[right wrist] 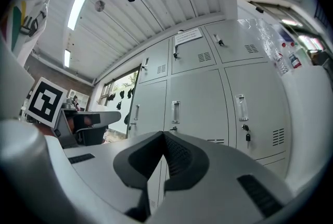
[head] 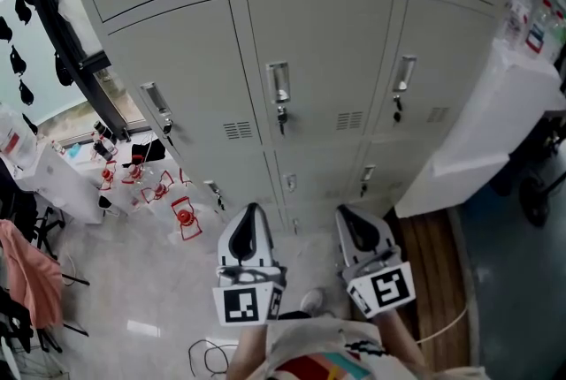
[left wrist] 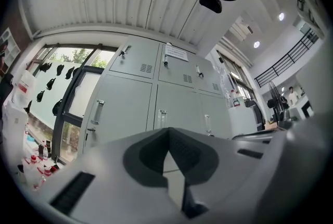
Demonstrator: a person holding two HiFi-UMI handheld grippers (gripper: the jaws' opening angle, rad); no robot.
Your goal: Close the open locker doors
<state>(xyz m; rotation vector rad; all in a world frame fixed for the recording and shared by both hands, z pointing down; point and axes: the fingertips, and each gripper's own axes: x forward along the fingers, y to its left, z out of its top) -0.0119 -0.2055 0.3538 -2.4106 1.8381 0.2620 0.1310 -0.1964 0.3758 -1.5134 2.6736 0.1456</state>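
- A bank of pale grey metal lockers [head: 318, 51] fills the upper part of the head view, set in three columns and several rows. Every locker door that shows lies flush with its frame; none stands ajar.
- Each door carries an upright silver handle [head: 279, 85]. A small key [head: 281, 116] hangs from the lock under the handle of the middle door.
- The left gripper [head: 253, 210], a white two-jaw tool with a black-and-white marker cube [head: 243, 303] at its rear, is held low in front of the lockers and well apart from them. In the left gripper view its dark ribbed pads [left wrist: 187, 152] meet at the tips with nothing between them.
- The right gripper [head: 347, 212] is held just beside it and also points towards the lockers. In the right gripper view its jaws are likewise pressed together and empty.
- A white paper notice [left wrist: 177, 52] is stuck on an upper door in the middle column.
- Left of the lockers is a black-framed window [head: 71, 42]. Below it, small red wire-frame objects [head: 184, 217] lie on the pale floor.
- To the right, a white counter [head: 504, 113] stands just beside the lockers.
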